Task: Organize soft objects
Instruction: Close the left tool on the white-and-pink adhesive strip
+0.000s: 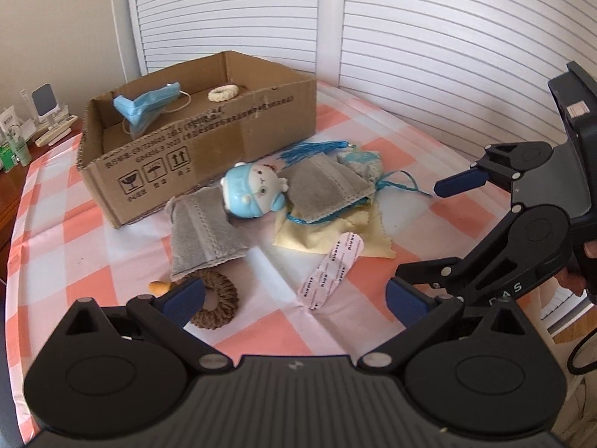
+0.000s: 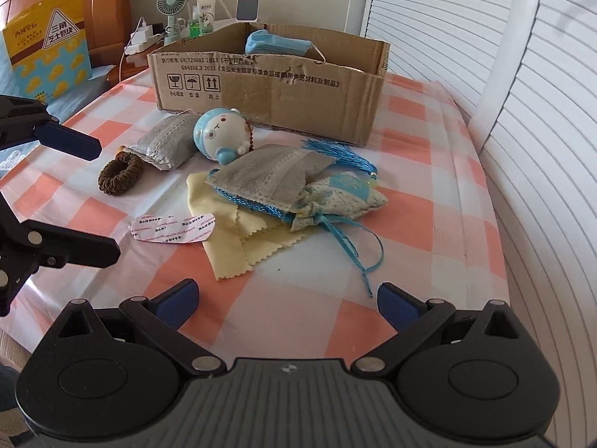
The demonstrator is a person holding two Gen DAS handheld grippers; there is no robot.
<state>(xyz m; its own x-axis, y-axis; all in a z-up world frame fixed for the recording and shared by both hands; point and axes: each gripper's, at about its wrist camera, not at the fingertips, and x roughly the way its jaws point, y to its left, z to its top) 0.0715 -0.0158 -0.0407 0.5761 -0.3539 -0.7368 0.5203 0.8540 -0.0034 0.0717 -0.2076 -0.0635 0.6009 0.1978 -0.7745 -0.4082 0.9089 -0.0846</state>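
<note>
A cardboard box (image 1: 209,149) (image 2: 283,89) stands at the back of the checked cloth, holding a blue face mask (image 1: 149,106) (image 2: 276,44) and a cream hair tie (image 1: 224,93). In front lie two grey pouches (image 1: 205,231) (image 2: 261,179), a blue-and-white round toy (image 1: 253,194) (image 2: 224,134), a brown scrunchie (image 1: 218,298) (image 2: 120,172), a yellow cloth (image 1: 328,235) (image 2: 238,239), a floral sachet with blue ribbon (image 2: 343,198) (image 1: 362,162) and a plaster strip (image 1: 332,268) (image 2: 173,227). My left gripper (image 1: 294,300) is open and empty over the near cloth. My right gripper (image 2: 285,300) is open and empty.
The table's checked cloth (image 1: 93,246) (image 2: 429,171) ends at white louvred doors (image 1: 429,37) (image 2: 541,112) behind and to the right. A side shelf with bottles and a small fan (image 2: 171,11) stands beyond the box. A small orange object (image 1: 158,286) lies by the scrunchie.
</note>
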